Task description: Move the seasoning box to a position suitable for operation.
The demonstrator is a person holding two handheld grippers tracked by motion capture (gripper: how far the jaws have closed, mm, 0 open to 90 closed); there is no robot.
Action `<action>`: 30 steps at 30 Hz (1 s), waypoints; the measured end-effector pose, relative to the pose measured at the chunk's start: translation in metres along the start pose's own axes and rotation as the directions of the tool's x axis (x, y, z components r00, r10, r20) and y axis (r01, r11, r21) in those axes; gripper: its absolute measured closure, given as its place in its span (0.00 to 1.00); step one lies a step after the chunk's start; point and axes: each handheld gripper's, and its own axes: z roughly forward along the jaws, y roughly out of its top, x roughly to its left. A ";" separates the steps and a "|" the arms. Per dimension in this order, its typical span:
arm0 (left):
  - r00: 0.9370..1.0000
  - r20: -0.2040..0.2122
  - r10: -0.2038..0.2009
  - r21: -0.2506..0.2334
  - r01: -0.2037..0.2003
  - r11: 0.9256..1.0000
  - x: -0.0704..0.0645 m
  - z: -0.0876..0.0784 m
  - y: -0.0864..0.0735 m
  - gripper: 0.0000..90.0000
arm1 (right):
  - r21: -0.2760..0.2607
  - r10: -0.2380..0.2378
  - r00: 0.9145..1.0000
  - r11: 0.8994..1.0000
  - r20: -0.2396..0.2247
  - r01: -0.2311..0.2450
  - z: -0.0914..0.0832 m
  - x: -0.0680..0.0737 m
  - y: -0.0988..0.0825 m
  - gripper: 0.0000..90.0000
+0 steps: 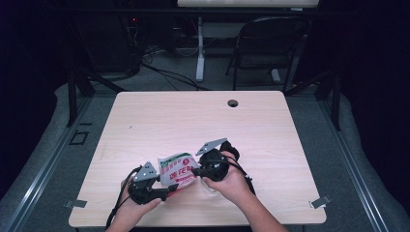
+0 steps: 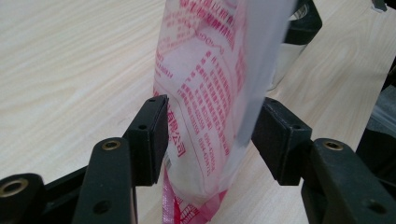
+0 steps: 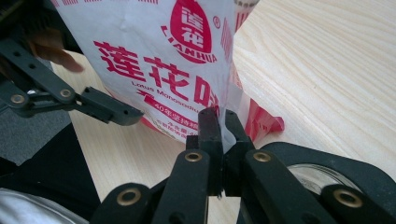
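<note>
A white bag with red print [image 1: 178, 169] [image 2: 205, 93] [image 3: 154, 60] stands upright near the front of the light wooden table [image 1: 193, 121], held between both hands. My right gripper [image 1: 195, 170] [image 3: 219, 121] is shut on the bag's thin side seam, its jaws pinched together around the plastic. My left gripper [image 1: 169, 188] [image 2: 210, 130] is open with the bag's lower end between its pads; a gap shows on each side of the bag. One of its black fingers [image 3: 112, 112] reaches in beside the bag in the right gripper view.
A round cable hole [image 1: 233, 103] sits near the table's far edge. Metal clips [image 1: 76, 203] [image 1: 320, 202] stick out at both front corners. A black chair [image 1: 270, 43] and a desk leg [image 1: 200, 53] stand on the floor beyond the table.
</note>
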 end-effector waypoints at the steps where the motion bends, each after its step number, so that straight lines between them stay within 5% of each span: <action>1: 1.000 0.000 -0.008 0.002 0.008 1.000 0.001 0.002 -0.002 0.52 | 0.000 0.003 1.000 1.000 0.003 -0.003 0.000 0.001 0.000 1.00; 8: 0.999 0.019 -0.037 0.044 0.036 0.998 0.004 0.015 -0.011 0.46 | -0.004 0.004 1.000 1.000 -0.002 -0.004 0.000 0.000 -0.002 1.00; 20: 0.993 0.047 -0.108 0.037 0.107 0.994 0.011 0.027 -0.023 0.41 | 0.005 0.004 1.000 1.000 -0.006 -0.004 -0.002 0.000 -0.006 1.00; 30: 0.994 0.034 -0.100 0.085 0.097 0.992 0.011 0.040 -0.026 0.39 | -0.002 0.012 1.000 1.000 -0.005 -0.012 -0.002 0.001 -0.010 1.00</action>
